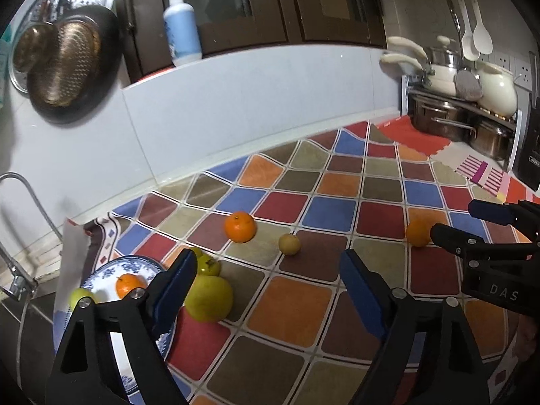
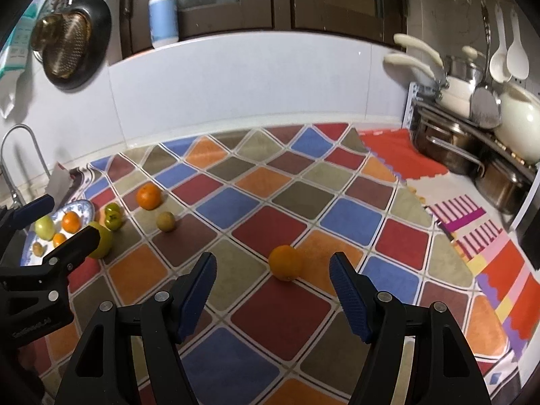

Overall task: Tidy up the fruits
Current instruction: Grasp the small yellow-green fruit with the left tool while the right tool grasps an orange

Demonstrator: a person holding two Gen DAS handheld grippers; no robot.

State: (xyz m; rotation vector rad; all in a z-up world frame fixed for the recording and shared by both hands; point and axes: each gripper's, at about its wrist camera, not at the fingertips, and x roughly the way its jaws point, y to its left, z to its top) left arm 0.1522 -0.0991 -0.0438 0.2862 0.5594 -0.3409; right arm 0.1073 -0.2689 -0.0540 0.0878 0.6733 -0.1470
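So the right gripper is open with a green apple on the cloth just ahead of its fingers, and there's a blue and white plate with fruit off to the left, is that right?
Not quite: the fruit just ahead of the open right gripper is an orange, not a green apple. The right wrist view shows it on the checked cloth. The blue and white plate with fruit does sit off to the left.

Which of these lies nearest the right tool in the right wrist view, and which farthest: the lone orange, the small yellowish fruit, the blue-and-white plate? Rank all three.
1. Lone orange: just ahead of the open right tool, between its fingers' line.
2. Small yellowish fruit: farther off, to the left.
3. Blue-and-white plate: farthest, at the far left edge.
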